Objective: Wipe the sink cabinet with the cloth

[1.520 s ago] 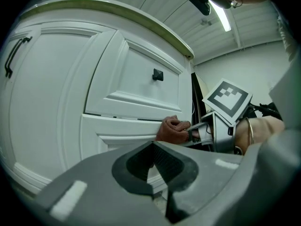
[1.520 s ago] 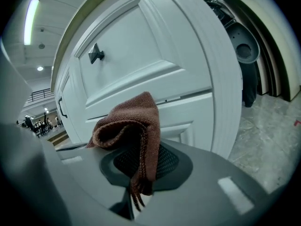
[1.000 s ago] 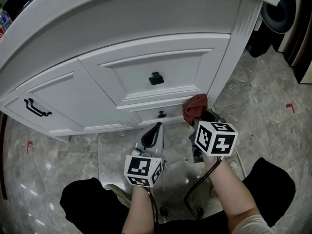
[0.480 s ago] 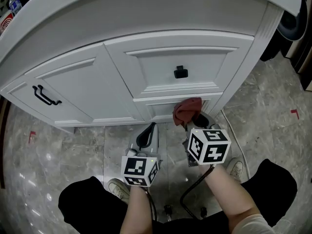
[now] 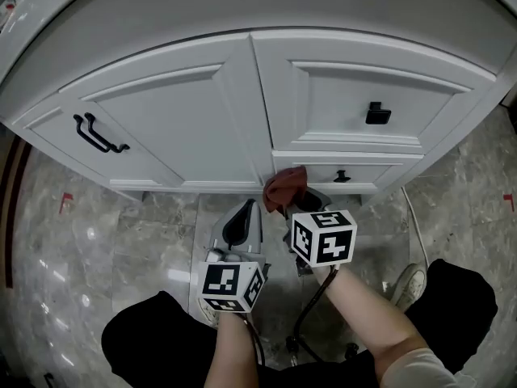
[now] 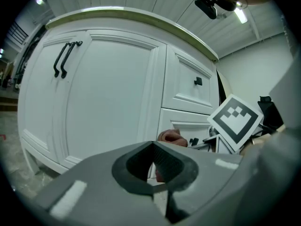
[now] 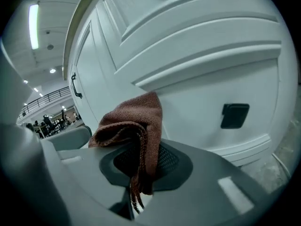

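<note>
The white sink cabinet (image 5: 186, 128) fills the upper half of the head view. My right gripper (image 5: 284, 202) is shut on a red-brown cloth (image 5: 283, 186). The cloth is held at the cabinet's bottom rail, at the left end of the lower drawer (image 5: 363, 176). In the right gripper view the cloth (image 7: 136, 121) bunches over the shut jaws and hangs down between them, close to the drawer front (image 7: 197, 55). My left gripper (image 5: 245, 217) is shut on nothing, low over the floor just left of the cloth. It faces the cabinet door (image 6: 103, 88).
Two black bar handles (image 5: 97, 132) sit on the left door. A black knob is on the upper drawer (image 5: 377, 113) and another on the lower one (image 5: 342, 175). Grey marble floor (image 5: 121, 249) lies below. The person's black-clad legs, a shoe (image 5: 404, 285) and a cable (image 5: 311, 330) are near me.
The right gripper has carried the cloth leftward along the cabinet's bottom, from the right corner post to the lower drawer's left end. The left gripper has kept its place beside it.
</note>
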Tool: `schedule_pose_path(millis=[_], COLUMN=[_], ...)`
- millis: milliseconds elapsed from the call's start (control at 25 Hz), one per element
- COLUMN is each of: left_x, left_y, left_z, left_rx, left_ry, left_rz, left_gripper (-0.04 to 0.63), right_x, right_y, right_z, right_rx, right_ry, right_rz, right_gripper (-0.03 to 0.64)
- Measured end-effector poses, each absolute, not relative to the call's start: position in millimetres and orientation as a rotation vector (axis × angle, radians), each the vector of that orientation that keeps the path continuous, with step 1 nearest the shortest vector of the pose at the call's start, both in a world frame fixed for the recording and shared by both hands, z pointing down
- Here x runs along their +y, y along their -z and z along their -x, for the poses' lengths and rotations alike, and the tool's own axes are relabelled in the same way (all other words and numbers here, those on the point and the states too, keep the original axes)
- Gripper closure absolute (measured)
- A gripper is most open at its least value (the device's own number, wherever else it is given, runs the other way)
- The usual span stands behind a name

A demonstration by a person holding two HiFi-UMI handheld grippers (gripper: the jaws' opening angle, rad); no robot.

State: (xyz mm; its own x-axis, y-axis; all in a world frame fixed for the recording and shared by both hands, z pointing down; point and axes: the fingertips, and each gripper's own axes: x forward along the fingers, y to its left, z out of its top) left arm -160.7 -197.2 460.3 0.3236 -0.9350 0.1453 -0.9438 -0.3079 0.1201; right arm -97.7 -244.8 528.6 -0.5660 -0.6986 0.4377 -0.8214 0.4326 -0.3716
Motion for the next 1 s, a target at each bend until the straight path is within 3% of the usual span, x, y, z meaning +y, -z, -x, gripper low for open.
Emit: schedule_pose_path(millis=[280, 1000], left_x=[-195.3, -203.0], left_y=[-469.5, -464.5], left_z=[165.9, 112.1], left_rx=[-1.697, -1.590], left_ry=[-0.086, -0.077], left_rz=[-2.405, -2.496], left_gripper=[0.595, 0.595], right_x=[-253.3, -259.0], right_y=[-535.4, -531.2], right_z=[98.3, 18.6], right_rx=[-2.458, -2.332], right_ry=[-0.825, -0.902], right_rz=[-1.348, -1.628], right_gripper=[0.537, 0.538])
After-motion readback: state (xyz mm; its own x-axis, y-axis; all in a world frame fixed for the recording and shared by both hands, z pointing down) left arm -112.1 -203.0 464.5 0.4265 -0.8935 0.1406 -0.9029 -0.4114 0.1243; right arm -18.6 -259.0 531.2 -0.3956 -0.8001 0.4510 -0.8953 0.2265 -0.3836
